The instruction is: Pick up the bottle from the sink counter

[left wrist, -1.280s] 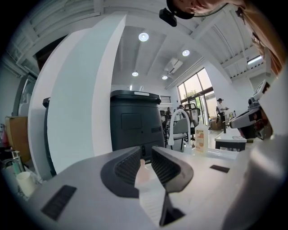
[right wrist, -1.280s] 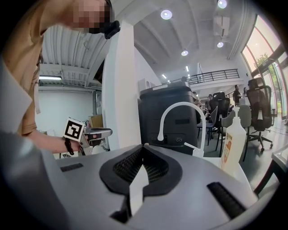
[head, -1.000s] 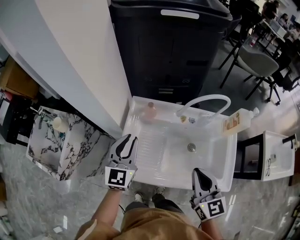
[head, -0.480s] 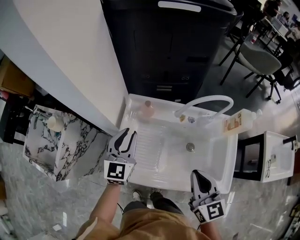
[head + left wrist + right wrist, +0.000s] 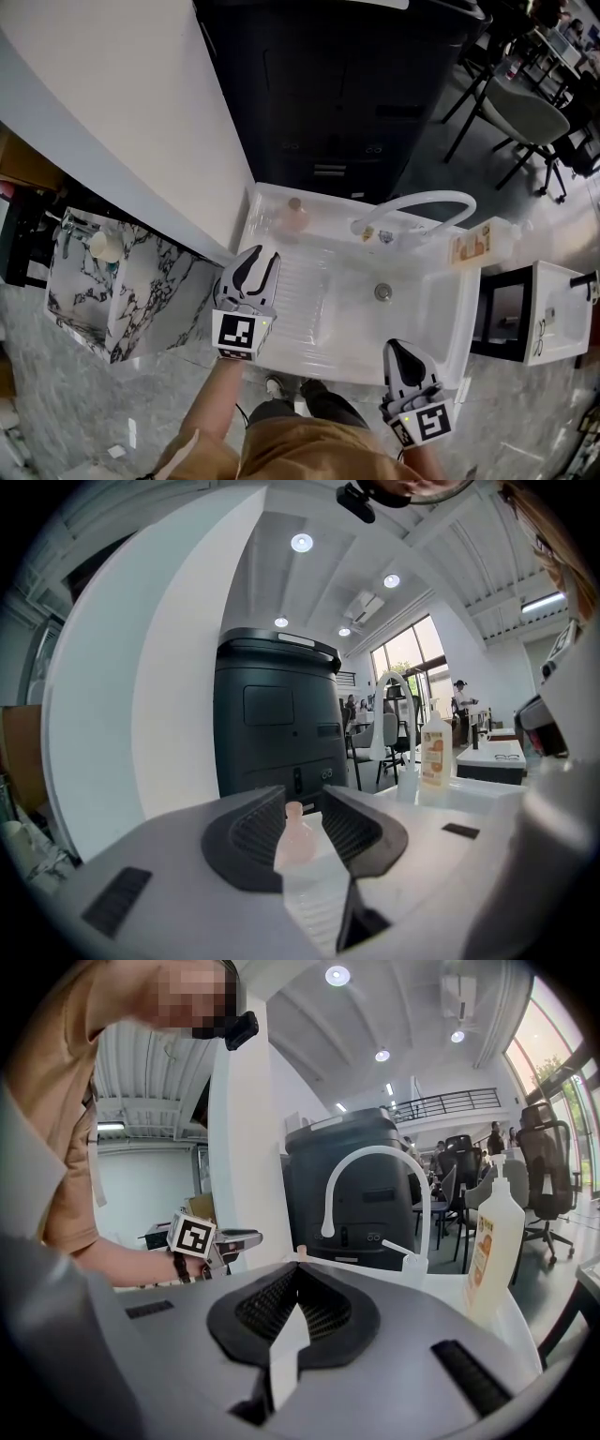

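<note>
Bottle [image 5: 293, 217]: small, pinkish and translucent, on the white sink tabletop [image 5: 314, 314] at its 11 o'clock corner, near the back rim. It is well apart from the faucet [image 5: 419, 204] and from the pump soap bottle [image 5: 472, 246] out at 2 o'clock. It stands upright, long axis vertical, cap up, nothing leaning on it.

Left gripper [image 5: 256, 265]: over the tabletop's 9 o'clock edge, jaws aimed toward 12 o'clock, straight at the bottle. In the left gripper view the bottle [image 5: 294, 836] shows through the gap of the left gripper [image 5: 302, 801], but farther ahead, with ribbed drainboard between; the pads touch nothing. Jaws part-way apart and opening, probably to make a gap wider than the bottle's body for a side-on approach.

Right gripper [image 5: 398, 354]: at the 5 o'clock edge, jaws closed together on nothing, which the right gripper view confirms [image 5: 296, 1271]. It looks parked out of the way.

Judgement: reach phase, and the grasp is not yet made. An upright bottle suits a level pinch across its body.
</note>
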